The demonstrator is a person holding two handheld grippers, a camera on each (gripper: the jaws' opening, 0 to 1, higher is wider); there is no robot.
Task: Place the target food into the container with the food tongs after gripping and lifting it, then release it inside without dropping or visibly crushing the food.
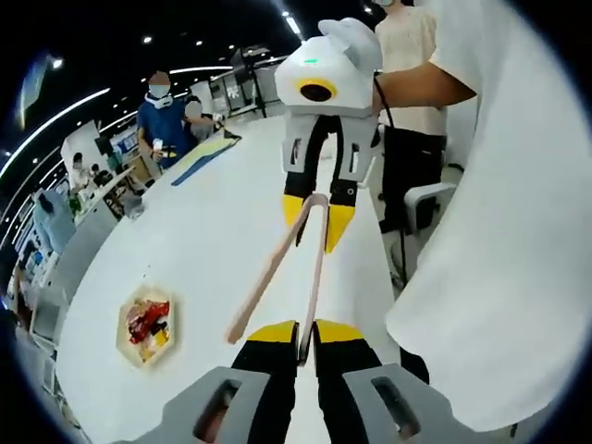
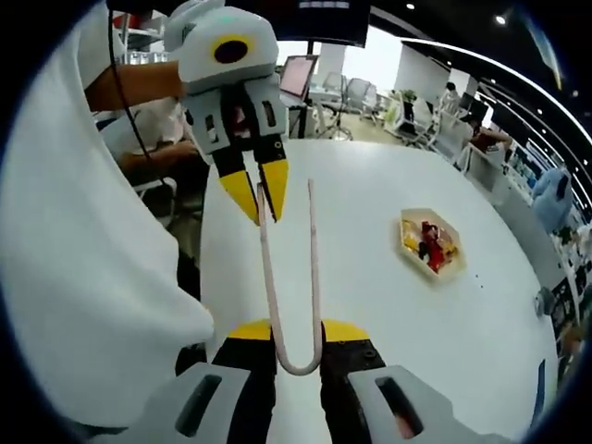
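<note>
In the left gripper view, the left gripper (image 1: 305,331) has its yellow-tipped jaws pressed together on one arm tip of the pink food tongs (image 1: 277,264). The tongs run up to the right gripper (image 1: 317,224), which pinches their bent end above the white table (image 1: 222,213). Well to the left of the tongs, a hexagonal tray (image 1: 146,326) holds red and yellow food (image 1: 148,319). A person in blue (image 1: 166,120) stands at the table's far end.

In the right gripper view, the right gripper (image 2: 298,335) clamps the tongs' U-bend (image 2: 294,277); their arms stand apart. The left gripper (image 2: 261,202) nips one arm tip. The tray (image 2: 430,242), with food inside (image 2: 427,242), rests well right of the tongs.
</note>
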